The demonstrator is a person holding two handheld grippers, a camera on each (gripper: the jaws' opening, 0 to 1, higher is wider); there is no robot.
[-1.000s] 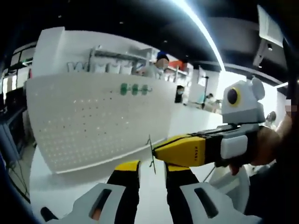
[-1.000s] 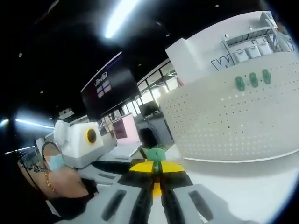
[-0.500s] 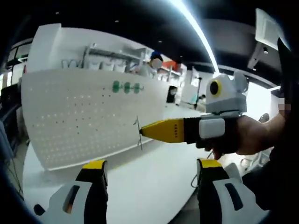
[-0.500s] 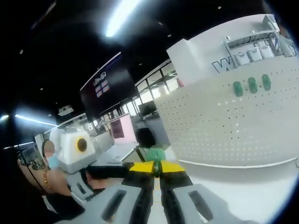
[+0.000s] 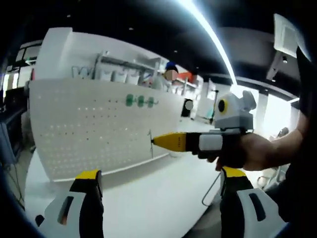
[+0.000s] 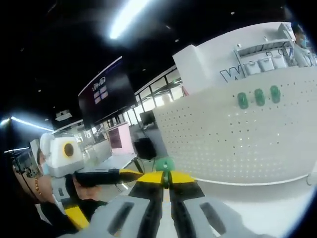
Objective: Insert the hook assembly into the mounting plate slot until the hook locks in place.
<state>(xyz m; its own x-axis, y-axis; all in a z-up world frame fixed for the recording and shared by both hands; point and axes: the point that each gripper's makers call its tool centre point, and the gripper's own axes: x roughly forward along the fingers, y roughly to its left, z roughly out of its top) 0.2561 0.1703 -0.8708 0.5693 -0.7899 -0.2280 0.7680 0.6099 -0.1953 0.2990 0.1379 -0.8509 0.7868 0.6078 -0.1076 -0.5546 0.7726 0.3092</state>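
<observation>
The right tool (image 6: 165, 179) is clamping a small hook assembly with a green plastic head (image 6: 164, 164) and a thin dark wire stem, its yellow-tipped jaws pressed together on it. In the left gripper view that same right tool (image 5: 157, 141) is reaching in from the right in a person's hand (image 5: 247, 151), with the wire hook (image 5: 151, 145) sticking out at its tip, hanging in the air in front of the white perforated mounting plate (image 5: 89, 126). The plate is standing upright on the white desk (image 5: 148, 198), and three green hook heads (image 5: 140, 101) are already sitting in a row near its top edge.

The left tool (image 5: 161, 186) is holding nothing, its jaws standing wide apart. In the right gripper view it (image 6: 124, 173) is lying off to the left, away from the plate.

As a judgement, the step in hand is the approach: the hook is grasped and being carried toward the plate, not yet touching it. The next move probably calls for lining the wire prongs up with a free pair of holes, likely beside the three seated heads, then pushing in squarely and pressing down until the hook seats. The stem looks thin, so a skewed entry could bend it or make it slip in the jaws. Whether the prongs are correctly oriented cannot be told from these views.
</observation>
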